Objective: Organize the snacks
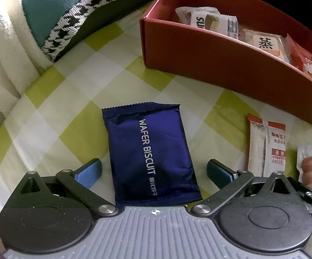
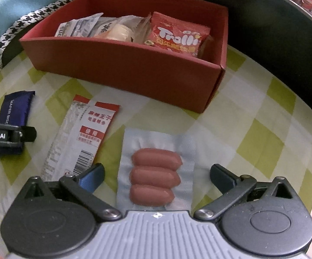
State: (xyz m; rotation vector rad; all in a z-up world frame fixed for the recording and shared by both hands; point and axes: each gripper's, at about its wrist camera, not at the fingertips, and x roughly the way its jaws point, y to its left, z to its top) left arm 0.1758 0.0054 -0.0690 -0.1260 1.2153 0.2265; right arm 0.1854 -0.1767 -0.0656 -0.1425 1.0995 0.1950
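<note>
A dark blue wafer biscuit packet (image 1: pixel 151 153) lies flat on the checked tablecloth, between the wide-apart fingers of my left gripper (image 1: pixel 155 170), which is open and not touching it. A clear vacuum pack of three small sausages (image 2: pixel 156 177) lies between the spread fingers of my right gripper (image 2: pixel 157 174), open, pads clear of the pack. A red-and-white sachet (image 2: pixel 82 138) lies between the two packs. The red cardboard box (image 2: pixel 134 73) behind holds several snacks, among them a red Trolli bag (image 2: pixel 177 36).
A teal cushion with houndstooth trim (image 1: pixel 69 15) and a cream blanket (image 1: pixel 2 64) border the table at the left. The left gripper's body (image 2: pixel 7 135) shows in the right wrist view over the blue packet (image 2: pixel 15 112). Dark surroundings lie beyond the table's right edge.
</note>
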